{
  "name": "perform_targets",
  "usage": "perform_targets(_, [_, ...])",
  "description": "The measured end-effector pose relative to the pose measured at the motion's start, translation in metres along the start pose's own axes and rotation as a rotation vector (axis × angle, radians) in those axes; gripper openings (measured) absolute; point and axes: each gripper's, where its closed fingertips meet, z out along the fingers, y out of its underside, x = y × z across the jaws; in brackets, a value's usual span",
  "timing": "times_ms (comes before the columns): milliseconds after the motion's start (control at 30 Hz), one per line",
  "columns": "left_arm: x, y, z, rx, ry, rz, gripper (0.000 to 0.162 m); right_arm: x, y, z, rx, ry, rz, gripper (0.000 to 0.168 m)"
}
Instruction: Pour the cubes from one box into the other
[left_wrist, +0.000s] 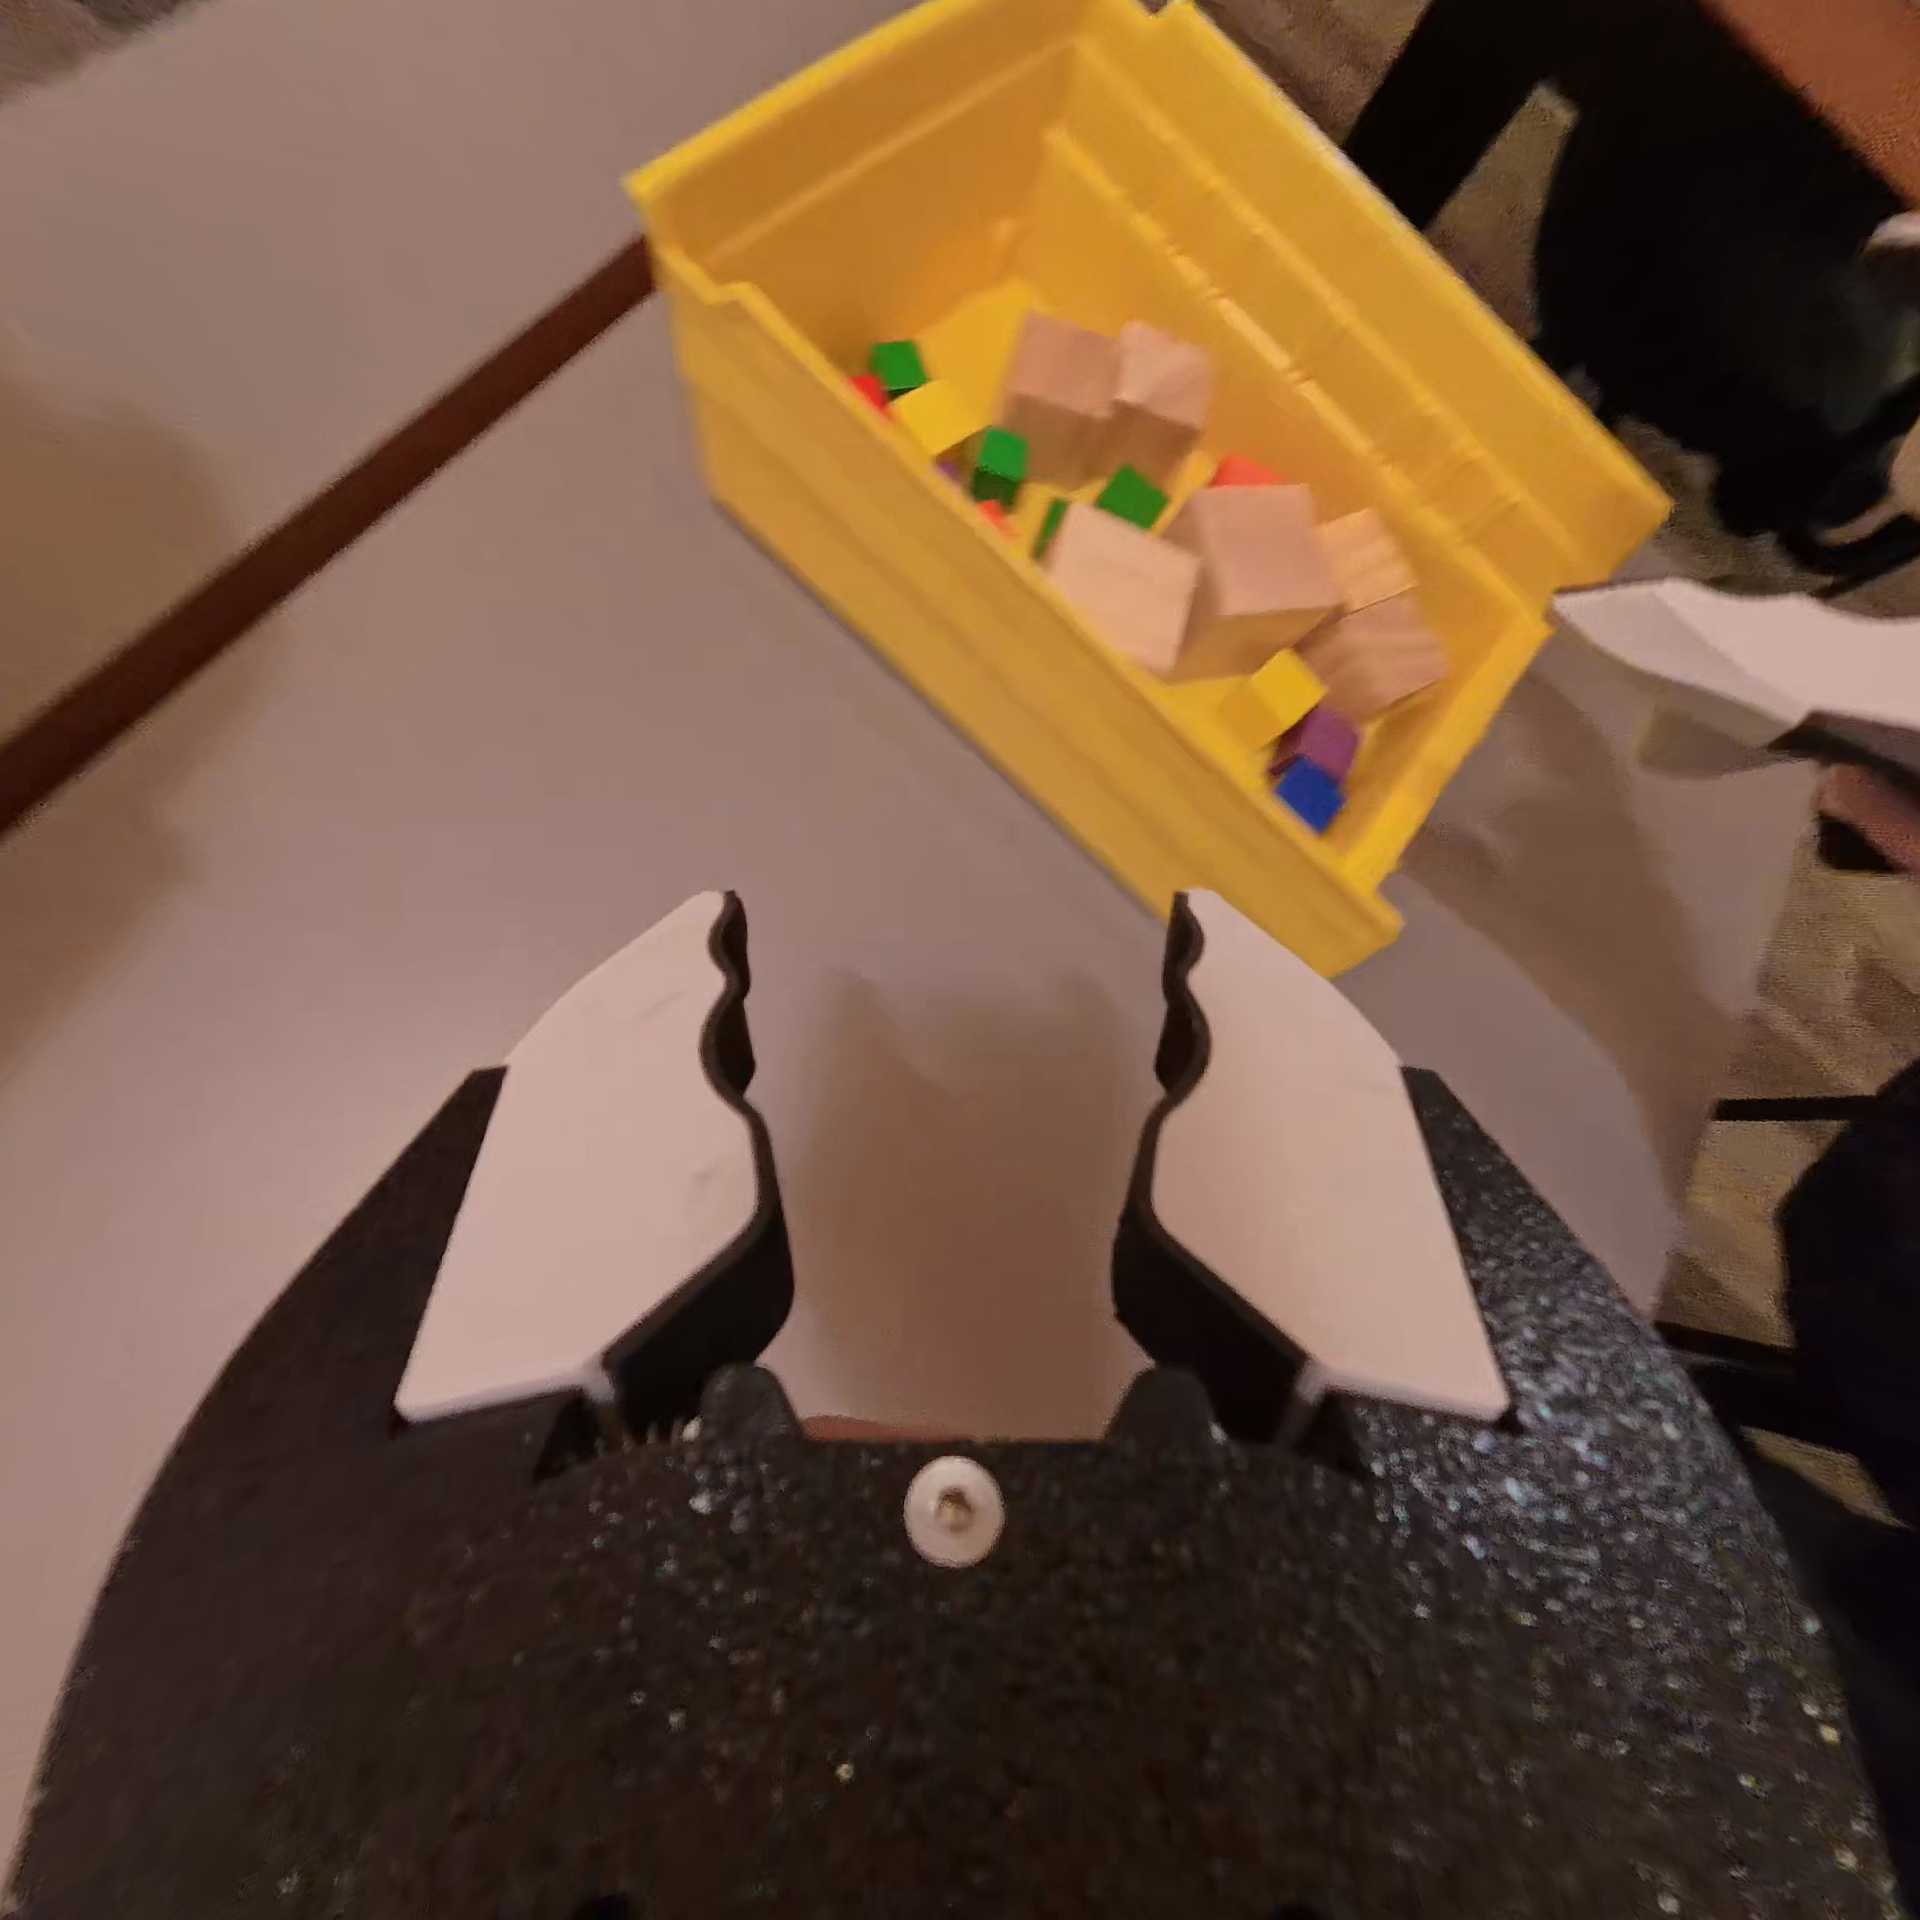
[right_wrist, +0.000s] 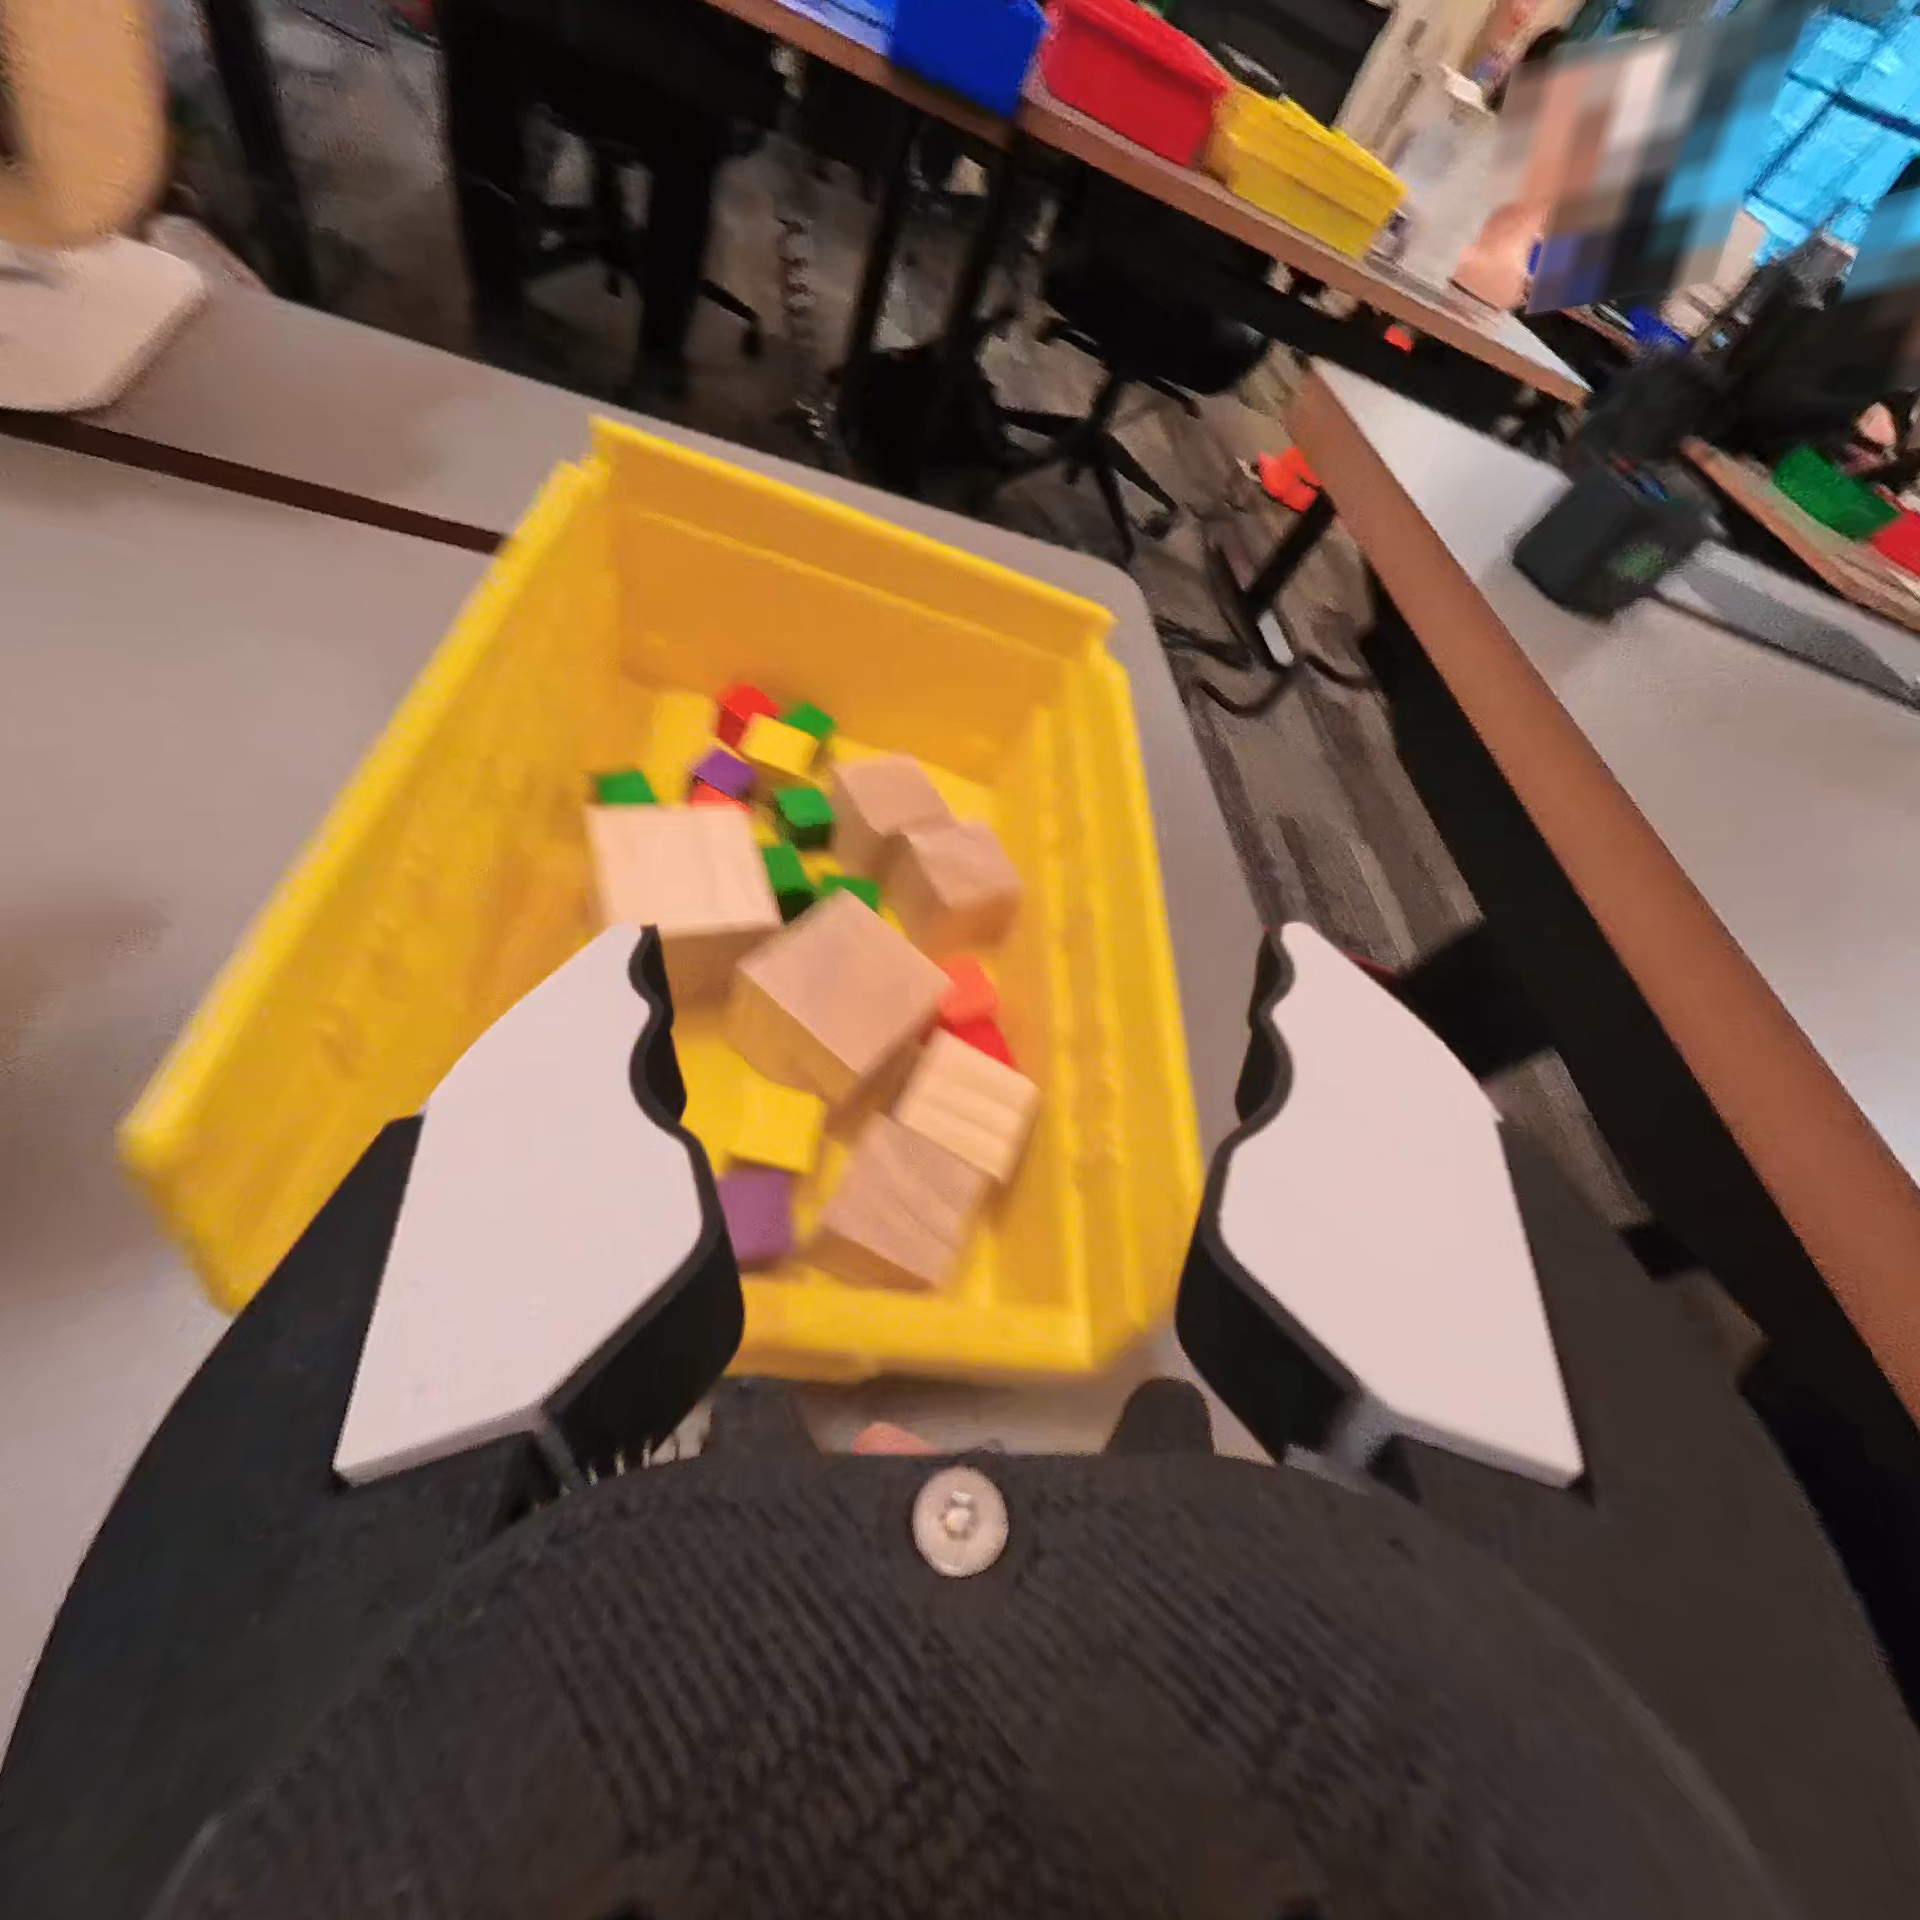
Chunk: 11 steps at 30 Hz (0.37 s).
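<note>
Nearest the lens in the left wrist view, the left gripper (left_wrist: 956, 914) fills the lower half of the frame, its two white-faced fingers spread wide with only bare grey table (left_wrist: 416, 727) showing between them; it holds and touches nothing. One yellow box (left_wrist: 1351, 364) sits on that table in the upper right of the frame, clear of the fingertips, near the table's edge. Inside it lie six large plain wooden cubes (left_wrist: 1247, 561) heaped toward the middle and right, and small coloured cubes (left_wrist: 1001, 457) scattered around them. Of the small ones this view shows four green, two or three yellow, a few red or orange, one purple and one blue, though blur makes an exact count uncertain. In the right wrist view, the right gripper (right_wrist: 961, 945) is likewise spread wide and empty. Its fingers hang above the near end of the same yellow box (right_wrist: 416, 935), which sits at centre frame, and whether they touch the rim cannot be told. The wooden cubes (right_wrist: 842, 997) and coloured cubes (right_wrist: 800, 810) show between the fingertips. Along the upper right of that frame, a farther table (right_wrist: 1455, 301) carries one blue bin (right_wrist: 966, 42), one red bin (right_wrist: 1132, 83) and one yellow bin (right_wrist: 1299, 177) side by side.
</note>
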Motion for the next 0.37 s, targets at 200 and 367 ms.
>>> perform_targets(200, [0.039, -0.021, 0.077, -0.104, 0.039, -0.133, 0.077, 0.068, 0.067, -0.020, -0.014, 0.078, 0.097, 0.105])
perform_targets(367, [0.024, -0.020, 0.122, -0.243, -0.182, -0.063, 0.071, 0.091, 0.071, -0.017, -0.002, 0.098, 0.096, 0.103])
